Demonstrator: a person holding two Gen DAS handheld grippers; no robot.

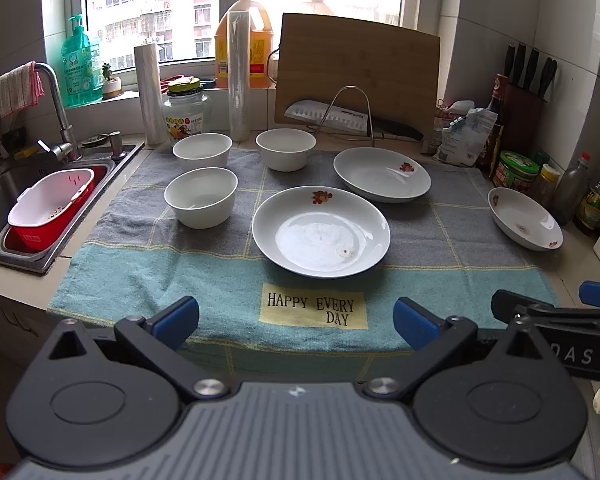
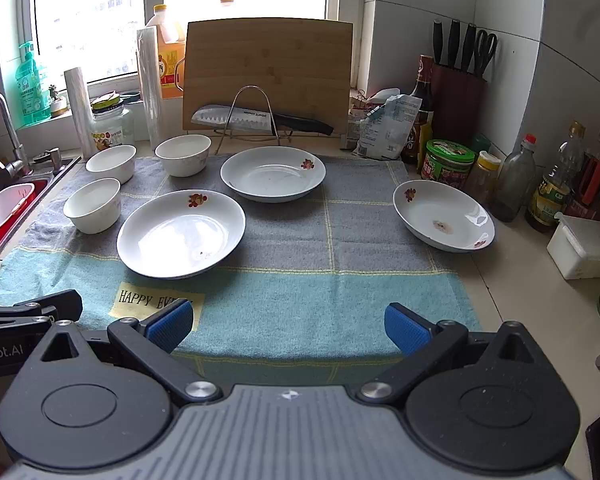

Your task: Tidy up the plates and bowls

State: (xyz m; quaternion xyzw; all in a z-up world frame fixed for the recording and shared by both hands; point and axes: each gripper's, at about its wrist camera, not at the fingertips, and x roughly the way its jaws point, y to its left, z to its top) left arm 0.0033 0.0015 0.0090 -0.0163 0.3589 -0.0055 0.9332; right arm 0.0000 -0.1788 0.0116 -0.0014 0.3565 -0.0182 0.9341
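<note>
Across the centre of both frames, on a soft checked towel point(image 2: 284, 304) over the bench, lie three glazed shallow plates point(image 1: 321, 231) point(image 1: 382, 174) point(image 2: 444, 216) and three plain round bowls point(image 1: 201, 197) point(image 1: 202, 150) point(image 1: 286, 148), none stacked. Left gripper point(image 1: 296, 318) and right gripper point(image 2: 288, 322) hover at lower frame, jaws apart and empty. Risk: the slick glaze could probably slip from a rim pinch; the right-hand plate overhangs the towel's edge.

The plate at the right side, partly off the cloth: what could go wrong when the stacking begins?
1. That plate looks tilted, its rim half on the cloth and half on the bare counter; a pinch on its rim may make it slide or rock.
2. Bottles and a green-lidded jar stand close behind it; the open right hand-held gripper could knock them.
3. Glazed rims may slip between the pads.
</note>
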